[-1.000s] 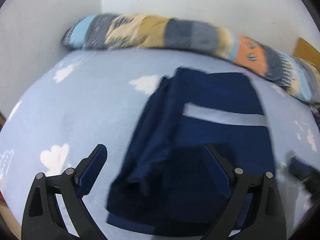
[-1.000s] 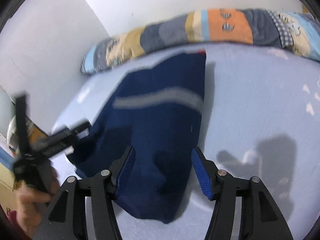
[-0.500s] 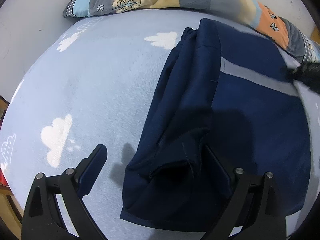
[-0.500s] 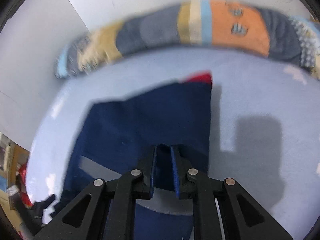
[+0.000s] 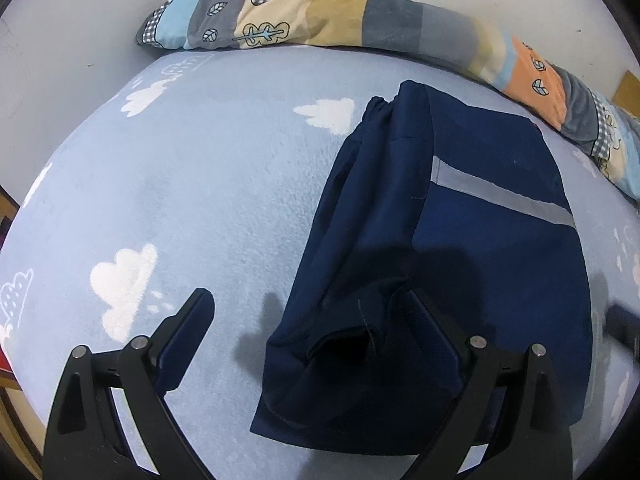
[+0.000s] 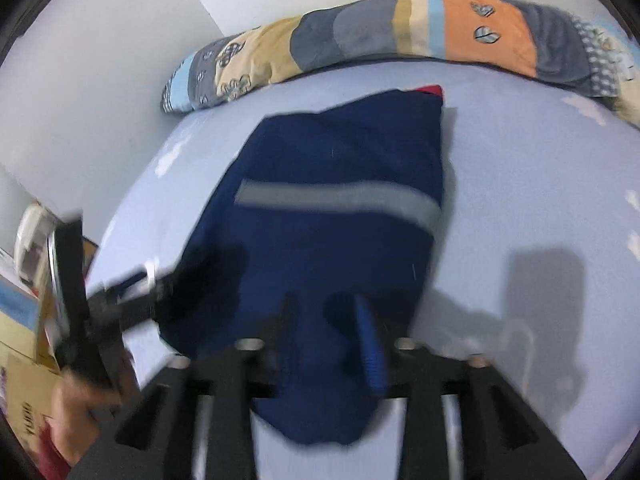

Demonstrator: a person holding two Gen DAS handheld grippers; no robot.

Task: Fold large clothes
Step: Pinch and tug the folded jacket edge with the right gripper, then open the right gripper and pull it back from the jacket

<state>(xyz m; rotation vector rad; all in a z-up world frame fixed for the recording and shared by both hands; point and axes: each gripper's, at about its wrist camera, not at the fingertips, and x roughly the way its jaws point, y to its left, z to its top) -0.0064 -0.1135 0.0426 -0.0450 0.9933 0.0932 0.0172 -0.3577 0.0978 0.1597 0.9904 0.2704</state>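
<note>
A dark navy garment (image 5: 472, 240) with a grey stripe (image 5: 500, 196) lies folded lengthwise on the pale blue bed, its loose cuff end near me. My left gripper (image 5: 308, 320) is open and empty, its jaws spread wide over the garment's near left edge. In the right wrist view the garment (image 6: 340, 220) fills the middle, a red bit showing at its far corner. My right gripper (image 6: 328, 328) is blurred, its jaws a little apart above the garment's near end, holding nothing. The left gripper also shows in the right wrist view (image 6: 120, 304) at the garment's left edge.
The bed sheet (image 5: 200, 184) is light blue with white clouds. A long patchwork pillow (image 5: 360, 28) lies along the far wall. White walls meet in a corner behind it. Cardboard boxes (image 6: 24, 380) stand by the bed's left side.
My right gripper has pulled back from the garment's far end toward its near end and its jaws have parted from shut. My left gripper stays open at the near left edge.
</note>
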